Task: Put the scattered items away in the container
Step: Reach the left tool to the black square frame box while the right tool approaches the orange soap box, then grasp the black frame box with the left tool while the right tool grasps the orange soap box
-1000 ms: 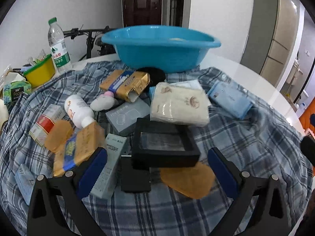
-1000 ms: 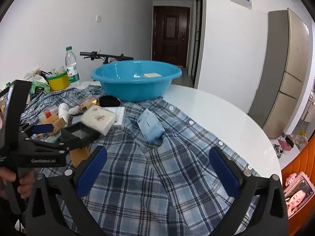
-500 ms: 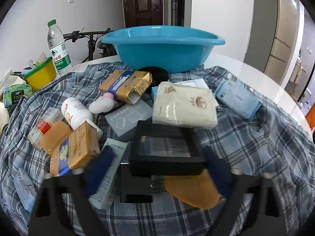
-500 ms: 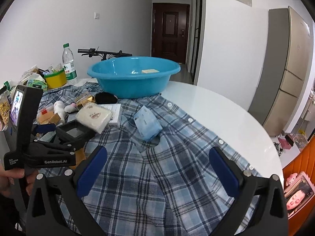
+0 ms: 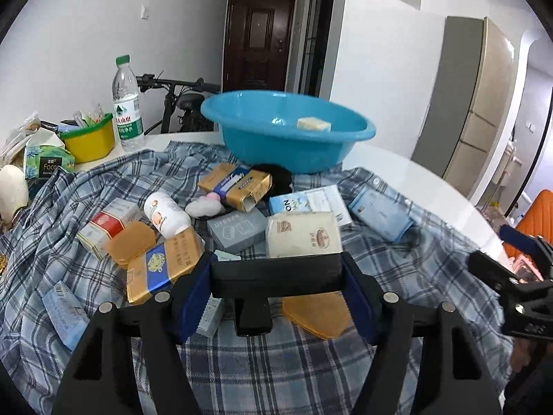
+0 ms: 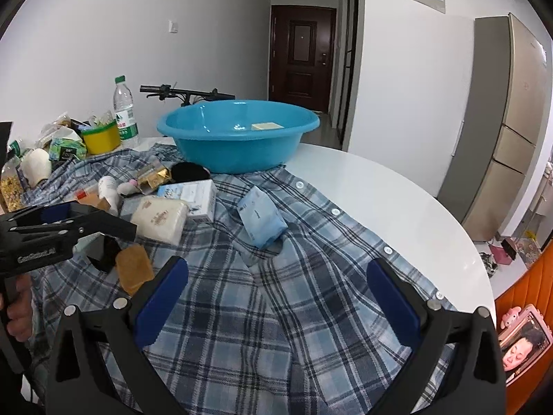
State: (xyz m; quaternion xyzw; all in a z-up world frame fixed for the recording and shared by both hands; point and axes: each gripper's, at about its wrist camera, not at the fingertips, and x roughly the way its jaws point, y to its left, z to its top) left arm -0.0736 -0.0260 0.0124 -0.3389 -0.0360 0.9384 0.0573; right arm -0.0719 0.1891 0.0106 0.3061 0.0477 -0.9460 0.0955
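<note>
My left gripper [image 5: 276, 287] is shut on a flat black box [image 5: 276, 275] and holds it just above the plaid cloth; the box also shows in the right wrist view [image 6: 103, 252]. The blue basin [image 5: 287, 131] stands at the back with one pale bar inside; it also shows in the right wrist view [image 6: 238, 135]. Scattered between them are a white tissue pack [image 5: 304, 235], gold packets [image 5: 238, 186], a white bottle [image 5: 166, 216] and several small boxes. My right gripper [image 6: 276, 297] is open and empty over bare cloth. A light blue pack [image 6: 261, 221] lies ahead of it.
A water bottle [image 5: 126, 103], a yellow tub [image 5: 90, 140] and snack bags stand at the back left. Orange translucent pieces [image 5: 318, 314] lie on the cloth. The white round table's edge [image 6: 449, 228] curves off at the right.
My left gripper has closed on the black box and lifted it off the cloth. My right gripper has shifted slightly closer to the table.
</note>
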